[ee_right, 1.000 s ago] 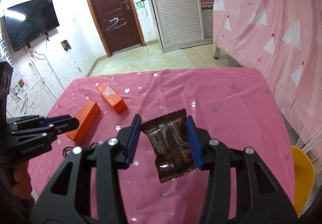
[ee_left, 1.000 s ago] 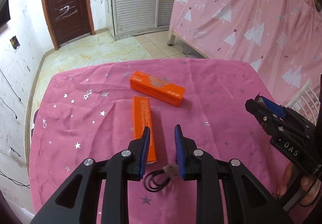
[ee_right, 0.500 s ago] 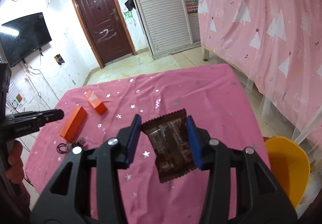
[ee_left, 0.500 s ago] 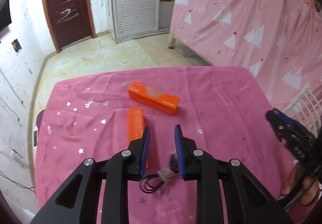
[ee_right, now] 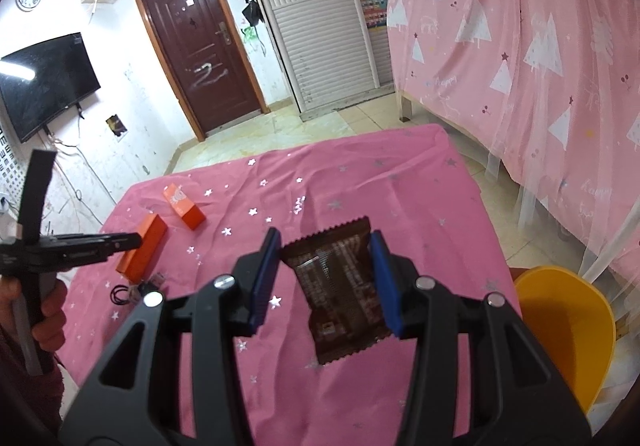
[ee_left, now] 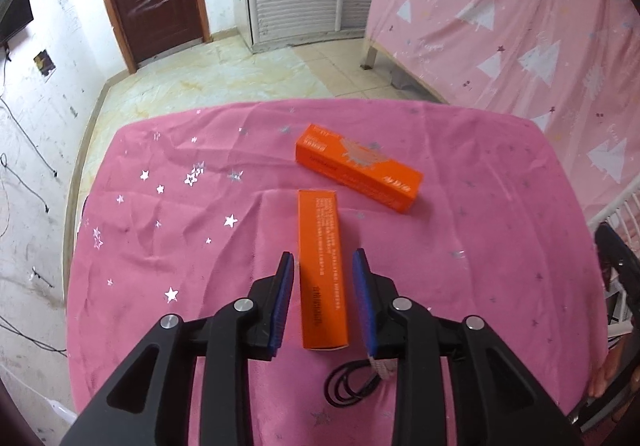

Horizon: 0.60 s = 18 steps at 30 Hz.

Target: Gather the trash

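Left wrist view: the left gripper (ee_left: 323, 278), jaws opening, straddles an orange box (ee_left: 322, 274) lying lengthwise away; the right gripper (ee_right: 326, 274) clamps a brown wrapper (ee_right: 340, 286).

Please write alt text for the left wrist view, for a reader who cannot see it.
The left gripper, jaws opening, points down at a long orange box lying between its blue pads, untouched, on a pink star-patterned tablecloth. A second orange box lies slantwise beyond it, and a coiled black cable lies under the right finger.
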Tool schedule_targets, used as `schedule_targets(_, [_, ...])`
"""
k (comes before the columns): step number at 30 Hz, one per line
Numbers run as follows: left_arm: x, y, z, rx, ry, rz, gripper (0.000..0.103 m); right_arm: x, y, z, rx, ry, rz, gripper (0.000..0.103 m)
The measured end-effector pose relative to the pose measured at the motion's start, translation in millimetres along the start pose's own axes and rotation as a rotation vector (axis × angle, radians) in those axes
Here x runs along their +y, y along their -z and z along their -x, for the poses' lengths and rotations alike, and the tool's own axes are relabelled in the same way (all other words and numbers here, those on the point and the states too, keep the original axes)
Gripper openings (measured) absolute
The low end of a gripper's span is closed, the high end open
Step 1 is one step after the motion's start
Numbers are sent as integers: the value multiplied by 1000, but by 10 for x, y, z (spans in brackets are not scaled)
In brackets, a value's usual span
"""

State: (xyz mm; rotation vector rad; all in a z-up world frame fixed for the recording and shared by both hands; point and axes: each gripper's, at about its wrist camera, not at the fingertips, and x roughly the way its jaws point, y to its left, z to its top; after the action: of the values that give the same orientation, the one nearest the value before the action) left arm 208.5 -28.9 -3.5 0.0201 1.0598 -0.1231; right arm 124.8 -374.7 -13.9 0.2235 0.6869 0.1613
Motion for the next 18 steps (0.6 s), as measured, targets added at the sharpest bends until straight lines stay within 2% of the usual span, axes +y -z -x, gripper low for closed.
schedule_targets(8, [-71,41,-199,39,-16,-10,22,-50,-4,13,-2,6,-4,44])
schedule_targets(10, [-114,58,-199,28,-30,-30,17,-77,-7,17,-2,8,-7,44])
schedule_targets(18, [-231,38,-34,-31,-41,-34,16,-186,-2,46,-14,20,-31,44])
